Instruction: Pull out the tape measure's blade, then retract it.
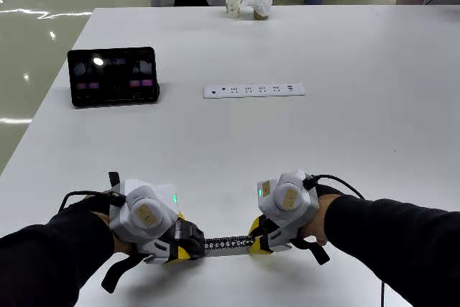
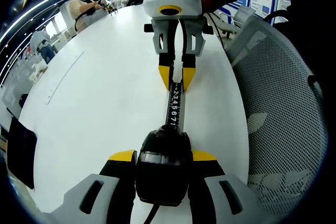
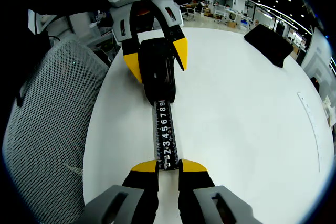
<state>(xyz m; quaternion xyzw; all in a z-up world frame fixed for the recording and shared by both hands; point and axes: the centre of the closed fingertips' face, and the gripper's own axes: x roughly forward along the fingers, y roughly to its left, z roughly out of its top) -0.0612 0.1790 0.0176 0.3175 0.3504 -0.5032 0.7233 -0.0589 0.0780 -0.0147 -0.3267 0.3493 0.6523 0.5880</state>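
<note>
Plainly, the left gripper (image 2: pixel 164 156) is clamping the black plastic tape measure case (image 2: pixel 163 177) near the white worktop (image 1: pixel 287 141) edge, anchoring it — while the right gripper (image 3: pixel 169 165) is pinching the tip of the black numbered blade (image 3: pixel 164 124), so a short length is lying straight between them.

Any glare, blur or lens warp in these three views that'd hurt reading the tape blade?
Head view: glare streaks on the floor and reflections on the tablet screen; blade digits small, hard to read. Left gripper view: fisheye bends the table edge, bright washout at top, digits legible. Right gripper view: digits sharp, same warp at the table edge.
</note>
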